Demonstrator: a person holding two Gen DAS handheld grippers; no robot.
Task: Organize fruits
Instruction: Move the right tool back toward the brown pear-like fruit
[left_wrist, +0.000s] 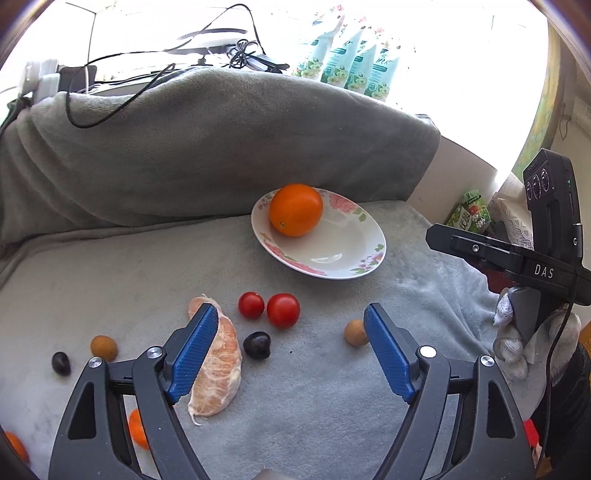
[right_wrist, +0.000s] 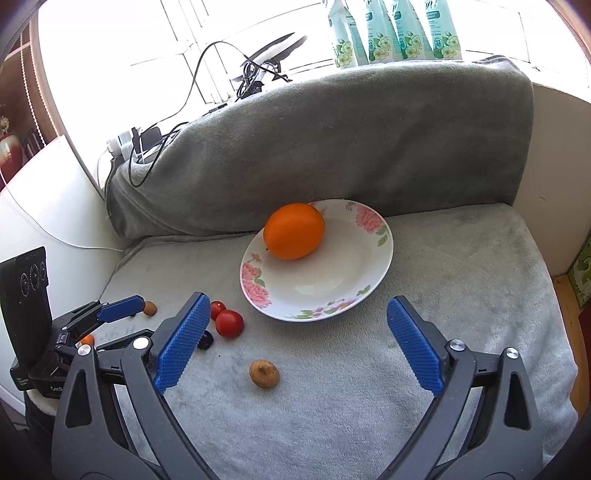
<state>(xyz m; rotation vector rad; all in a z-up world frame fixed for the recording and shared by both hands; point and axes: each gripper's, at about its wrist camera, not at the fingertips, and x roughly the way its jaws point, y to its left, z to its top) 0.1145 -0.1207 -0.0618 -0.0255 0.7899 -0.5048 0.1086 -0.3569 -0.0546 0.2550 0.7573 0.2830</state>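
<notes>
Orange (left_wrist: 295, 209) sits in the floral plate (left_wrist: 354, 254), ahead of both grippers, on the grey blanket (left_wrist: 332, 406). Two tomatoes (left_wrist: 283, 309) lie just ahead of the left gripper (left_wrist: 291, 354); a peeled citrus piece (left_wrist: 221, 373) lies beside its left pad, apart from it. Its jaws stand apart, nothing between the pads. Right gripper (right_wrist: 299, 347) likewise spread wide and empty; a brown longan (right_wrist: 264, 373) lies between its fingers, untouched.

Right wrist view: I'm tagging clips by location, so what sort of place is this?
Probably a home, at a window ledge: a grey fleece blanket covers the surface, a floral plate holds an orange, and cleaner refill pouches stand by the bright window.
</notes>
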